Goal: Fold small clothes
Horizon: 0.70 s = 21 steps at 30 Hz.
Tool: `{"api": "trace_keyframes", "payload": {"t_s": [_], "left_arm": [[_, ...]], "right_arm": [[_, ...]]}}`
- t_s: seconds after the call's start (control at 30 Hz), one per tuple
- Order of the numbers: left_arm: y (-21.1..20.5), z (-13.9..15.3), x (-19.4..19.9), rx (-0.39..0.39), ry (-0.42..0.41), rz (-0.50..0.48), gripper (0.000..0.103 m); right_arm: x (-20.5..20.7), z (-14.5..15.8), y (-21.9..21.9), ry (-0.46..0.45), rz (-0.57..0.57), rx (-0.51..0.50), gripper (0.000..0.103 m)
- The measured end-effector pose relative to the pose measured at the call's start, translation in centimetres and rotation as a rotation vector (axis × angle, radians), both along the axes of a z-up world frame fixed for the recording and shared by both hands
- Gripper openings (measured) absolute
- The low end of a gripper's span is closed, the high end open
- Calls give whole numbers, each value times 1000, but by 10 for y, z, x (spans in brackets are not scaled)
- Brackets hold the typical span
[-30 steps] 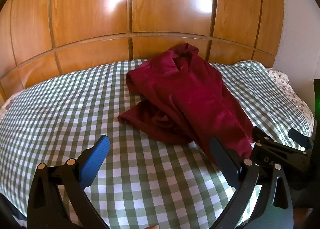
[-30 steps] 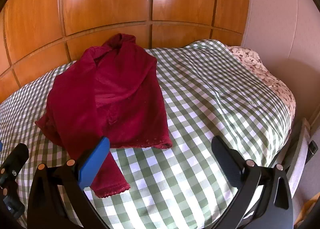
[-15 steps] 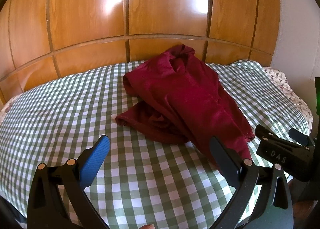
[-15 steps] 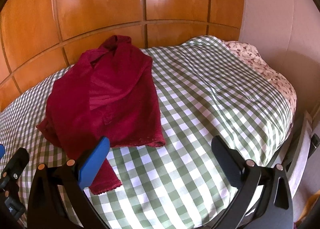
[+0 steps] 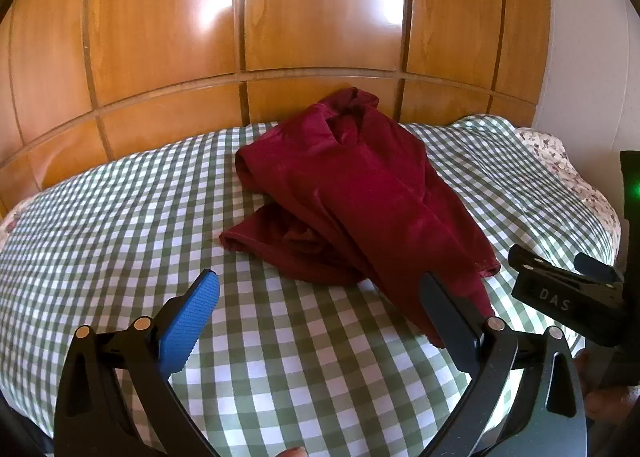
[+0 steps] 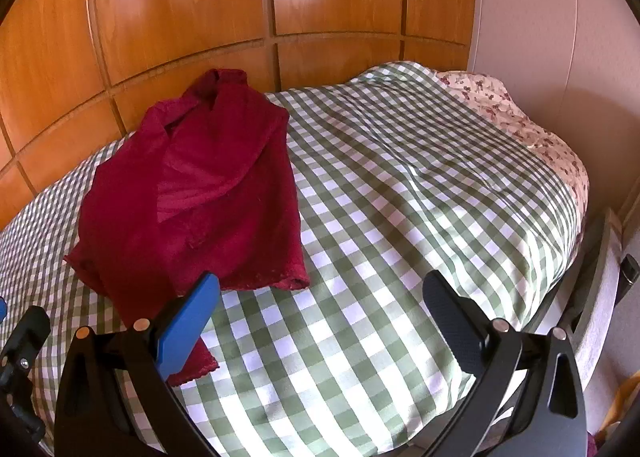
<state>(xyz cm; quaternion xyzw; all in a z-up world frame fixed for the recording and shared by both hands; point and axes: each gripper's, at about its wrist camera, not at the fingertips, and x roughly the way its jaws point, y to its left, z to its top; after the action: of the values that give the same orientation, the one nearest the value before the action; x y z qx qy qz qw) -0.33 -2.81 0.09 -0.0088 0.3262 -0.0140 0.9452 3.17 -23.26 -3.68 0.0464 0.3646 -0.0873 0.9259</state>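
A dark red garment (image 5: 360,193) is lying crumpled on the bed (image 5: 120,225), which is wearing a green-and-white checked cover; in the left wrist view it is sitting in the centre of the frame, its far end bunching up against the wooden headboard (image 5: 320,9). In the right wrist view the same garment (image 6: 200,193) is occupying the left half of the frame. The left gripper (image 5: 320,309) is hovering above the cover at the bottom of its frame, its fingers (image 5: 192,317) spreading wide and gripping nothing. The right gripper (image 6: 320,309) is likewise holding its fingers (image 6: 188,325) wide apart, the blue one overlapping the garment's near hem in the picture. A floral sheet (image 6: 520,117) is peeking out at the upper right.
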Motion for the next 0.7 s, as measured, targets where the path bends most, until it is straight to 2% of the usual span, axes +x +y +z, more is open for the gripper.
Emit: {"api": "trace_keyframes", "payload": {"t_s": [0.43,0.7], "left_arm": [[-9,-1,-4,6,-6,-23,99],[-11,-3,-4,3,-1,-30,99]], "right_arm": [[3,-7,-14,23,-32,2,101],[12,-33,-31,92,-83,-18,101]]}}
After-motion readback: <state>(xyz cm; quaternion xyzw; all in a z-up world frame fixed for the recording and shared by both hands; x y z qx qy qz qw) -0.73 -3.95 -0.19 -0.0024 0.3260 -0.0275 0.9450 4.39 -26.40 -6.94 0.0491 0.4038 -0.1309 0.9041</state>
